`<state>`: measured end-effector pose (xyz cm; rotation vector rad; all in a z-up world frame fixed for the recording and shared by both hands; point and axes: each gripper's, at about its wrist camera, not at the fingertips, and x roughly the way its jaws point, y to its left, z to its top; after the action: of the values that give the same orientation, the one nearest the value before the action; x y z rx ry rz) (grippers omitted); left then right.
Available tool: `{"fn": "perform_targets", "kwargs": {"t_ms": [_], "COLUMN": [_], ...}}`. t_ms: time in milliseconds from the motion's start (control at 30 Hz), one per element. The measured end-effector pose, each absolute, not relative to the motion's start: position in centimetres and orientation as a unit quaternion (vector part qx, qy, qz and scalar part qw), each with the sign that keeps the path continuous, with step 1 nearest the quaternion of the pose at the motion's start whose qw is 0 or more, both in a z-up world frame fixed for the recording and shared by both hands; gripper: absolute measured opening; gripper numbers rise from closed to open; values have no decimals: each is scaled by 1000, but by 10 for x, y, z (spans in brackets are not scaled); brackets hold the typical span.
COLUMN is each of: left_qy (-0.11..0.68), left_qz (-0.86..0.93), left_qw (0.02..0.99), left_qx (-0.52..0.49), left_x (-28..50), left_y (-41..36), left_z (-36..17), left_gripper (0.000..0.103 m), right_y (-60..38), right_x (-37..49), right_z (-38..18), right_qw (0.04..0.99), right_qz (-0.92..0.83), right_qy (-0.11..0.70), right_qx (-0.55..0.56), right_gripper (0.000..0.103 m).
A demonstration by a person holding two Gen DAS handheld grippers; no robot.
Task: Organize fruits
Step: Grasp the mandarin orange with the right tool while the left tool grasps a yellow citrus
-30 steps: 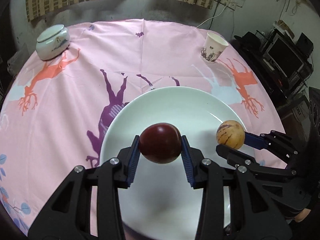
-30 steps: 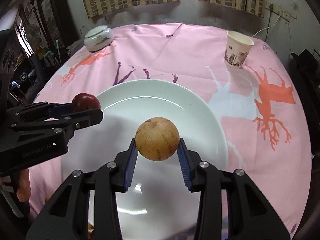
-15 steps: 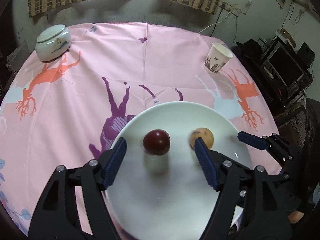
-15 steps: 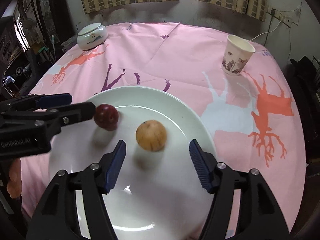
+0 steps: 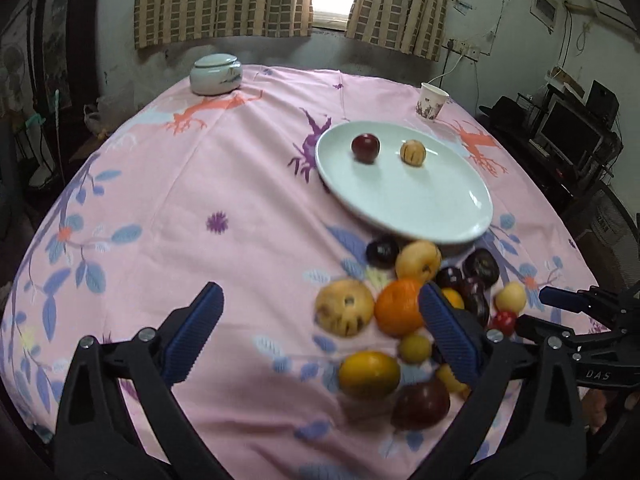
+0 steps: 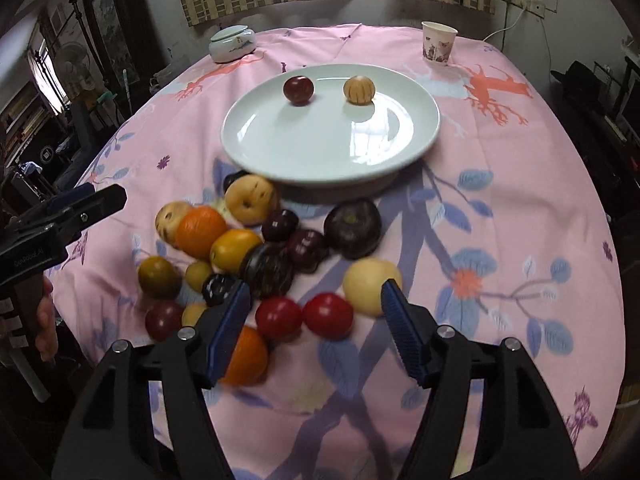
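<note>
A white plate (image 5: 400,208) (image 6: 320,148) on the pink cloth carries a dark red plum (image 5: 365,148) (image 6: 298,89) and a tan striped fruit (image 5: 412,153) (image 6: 359,89). Nearer me lies a pile of several fruits, among them an orange (image 5: 400,307) (image 6: 200,232) and two red ones (image 6: 327,315). My left gripper (image 5: 320,296) hovers wide at the pile's left side, jaws opening, holding nothing. Over the pile's near edge my right gripper (image 6: 316,288) also has its jaws opening, the red fruits lying under the gap, untouched.
A lidded ceramic jar (image 5: 216,73) (image 6: 233,43) stands at the far left of the round table and a paper cup (image 5: 432,100) (image 6: 438,42) at the far right. Dark furniture and shelves ring the table. A hand (image 6: 42,320) grips the left tool's handle.
Both grippers released their fruits onto the plate, opened and drew back toward the table's near side. The pile of loose fruit has come into view.
</note>
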<state>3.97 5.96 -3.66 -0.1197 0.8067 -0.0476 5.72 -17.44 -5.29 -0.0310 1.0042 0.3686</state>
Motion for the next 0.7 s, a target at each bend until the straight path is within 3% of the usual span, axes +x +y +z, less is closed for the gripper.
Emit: {"fn": "perform_targets", "kwargs": {"t_ms": [300, 700], "left_qy": [395, 415], "left_qz": [-21, -19], "left_qw": [918, 909], "left_qx": [-39, -25], "left_x": [-3, 2], "left_y": [57, 51], "left_z": [-48, -60], "left_gripper": [100, 100], "right_y": [-151, -135], "right_x": [10, 13], "right_z": [-58, -76], "right_qw": [855, 844], "right_qz": [198, 218], "right_qy": [479, 489], "right_qx": [-26, -38], "right_gripper": [69, 69]}}
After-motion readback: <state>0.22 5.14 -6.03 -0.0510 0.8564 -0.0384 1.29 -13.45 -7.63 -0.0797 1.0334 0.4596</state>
